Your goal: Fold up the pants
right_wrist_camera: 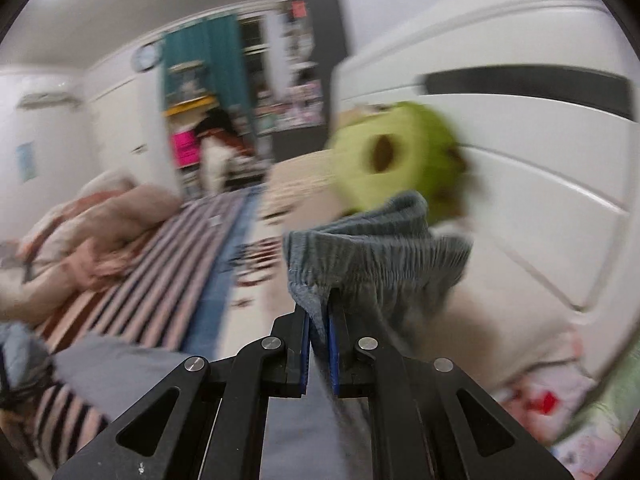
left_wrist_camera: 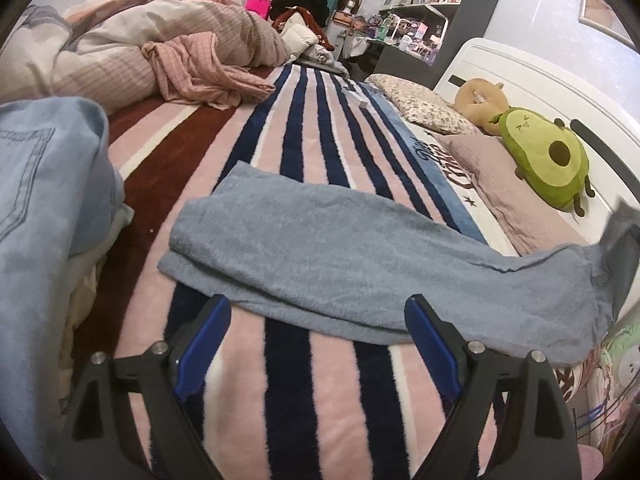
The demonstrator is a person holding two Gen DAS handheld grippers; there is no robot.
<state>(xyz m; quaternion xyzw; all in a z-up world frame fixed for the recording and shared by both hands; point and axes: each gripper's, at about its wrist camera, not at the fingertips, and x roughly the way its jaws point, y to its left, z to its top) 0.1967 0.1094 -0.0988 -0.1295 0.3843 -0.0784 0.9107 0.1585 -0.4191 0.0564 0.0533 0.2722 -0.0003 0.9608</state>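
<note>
1. Grey-blue fleece pants lie across a striped blanket on a bed, stretching from a folded end at the left of the left wrist view towards the lower right edge, where the cloth rises off the bed.

2. The left gripper hovers over the blanket just short of the near edge of the pants, its blue-padded fingers spread wide with nothing between them.

3. The right gripper is closed tight on the pants' ribbed, elastic waistband, which bunches up above the pinched blue pads; the rest of the cloth hangs down and away under the gripper.

4. The right wrist view is heavily smeared with motion blur, so the room behind the waistband is hard to read in detail.

5. An avocado plush toy rests against the white headboard, on a pale mauve pillow; in the right wrist view the same toy shows just behind the lifted waistband.

6. A tan plush and a floral pillow sit further along the headboard.

7. A rumpled pink checked duvet is heaped at the far left of the bed.

8. A pair of light blue jeans fills the left edge of the left wrist view, close to the camera.

9. Crowded shelves stand beyond the bed.
</note>
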